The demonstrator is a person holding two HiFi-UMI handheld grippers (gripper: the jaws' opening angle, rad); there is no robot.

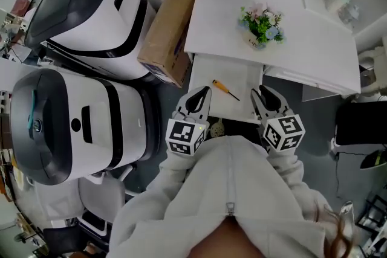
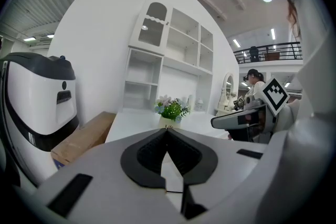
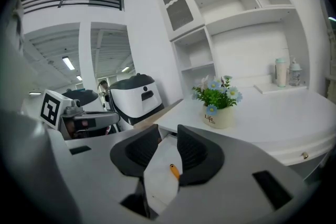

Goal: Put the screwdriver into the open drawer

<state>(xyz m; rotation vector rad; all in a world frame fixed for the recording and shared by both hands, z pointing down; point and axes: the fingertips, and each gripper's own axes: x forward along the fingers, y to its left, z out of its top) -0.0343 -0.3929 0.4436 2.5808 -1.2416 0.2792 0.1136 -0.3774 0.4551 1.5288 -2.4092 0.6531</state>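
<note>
Orange-handled screwdriver (image 1: 225, 89) lies inside the open drawer (image 1: 242, 69); I judge nothing left. Left gripper (image 1: 204, 91) fingers closed, empty; right gripper (image 1: 260, 92) fingers partly apart, empty.

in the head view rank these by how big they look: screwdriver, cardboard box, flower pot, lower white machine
1. lower white machine
2. cardboard box
3. flower pot
4. screwdriver, clearly the smallest

Screwdriver (image 1: 225, 89) in the open drawer (image 1: 243, 71)
</note>
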